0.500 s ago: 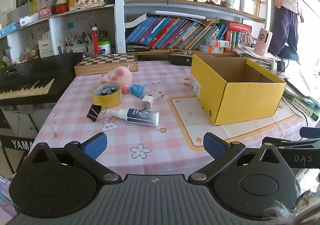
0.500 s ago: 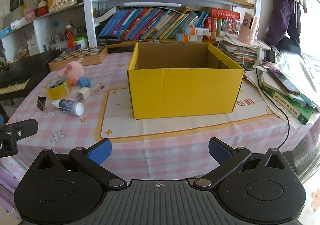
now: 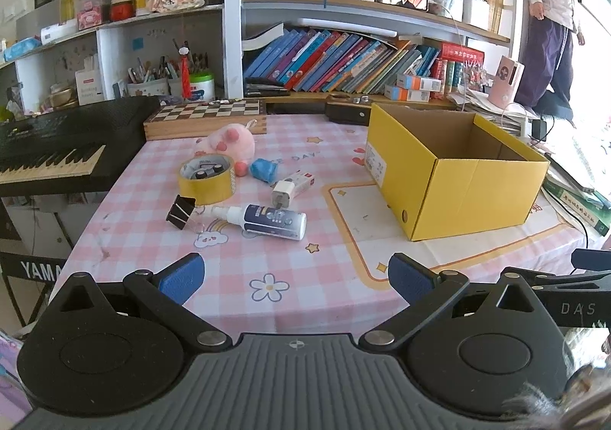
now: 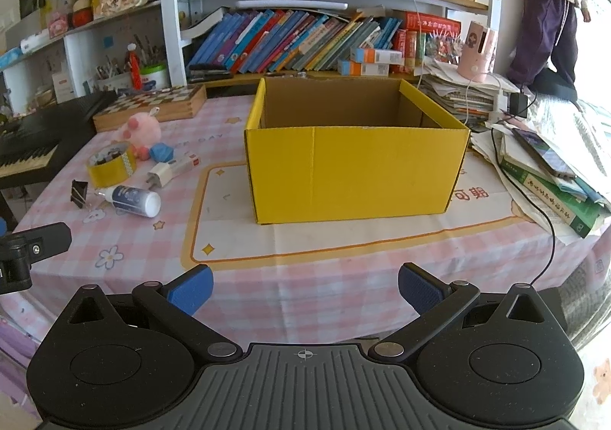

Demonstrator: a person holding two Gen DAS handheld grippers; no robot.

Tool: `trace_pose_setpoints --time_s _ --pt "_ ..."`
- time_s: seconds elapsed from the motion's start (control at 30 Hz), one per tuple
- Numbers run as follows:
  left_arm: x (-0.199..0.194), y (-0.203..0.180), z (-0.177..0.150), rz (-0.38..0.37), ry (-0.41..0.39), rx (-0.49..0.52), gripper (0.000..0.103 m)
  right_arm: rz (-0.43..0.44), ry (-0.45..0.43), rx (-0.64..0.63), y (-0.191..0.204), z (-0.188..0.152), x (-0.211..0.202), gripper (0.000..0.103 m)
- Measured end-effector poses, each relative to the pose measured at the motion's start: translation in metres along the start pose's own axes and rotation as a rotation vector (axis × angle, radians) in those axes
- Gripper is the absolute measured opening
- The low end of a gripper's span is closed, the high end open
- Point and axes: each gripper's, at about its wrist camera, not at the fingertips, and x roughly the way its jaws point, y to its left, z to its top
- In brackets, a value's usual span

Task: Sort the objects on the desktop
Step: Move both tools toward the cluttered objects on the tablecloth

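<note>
Left wrist view: the left gripper point(image 3: 296, 279) is spread wide and empty, while the spray bottle point(image 3: 267, 217) lies near the binder clip point(image 3: 180, 211); rounded, it may roll.

Right wrist view: the right gripper point(image 4: 305, 290) is released and empty, facing the yellow box point(image 4: 355, 170), apparently empty; bumping it could shift it.

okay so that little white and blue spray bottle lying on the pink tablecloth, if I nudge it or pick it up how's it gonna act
The spray bottle lies on its side and looks round, so a nudge would probably roll it across the tablecloth. Its glossy label suggests a smooth, possibly slippery surface. It looks small and rigid, so likely light; closing across the body should suit it better than the narrow nozzle.
</note>
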Motion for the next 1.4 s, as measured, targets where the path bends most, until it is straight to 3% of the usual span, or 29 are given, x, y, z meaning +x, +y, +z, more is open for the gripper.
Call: trace_pose_setpoints --time_s 1.4 --pt "0.006 0.017 0.003 0.012 -0.002 -0.033 0.103 0.018 0.008 -0.008 0.01 0.005 0.008 0.103"
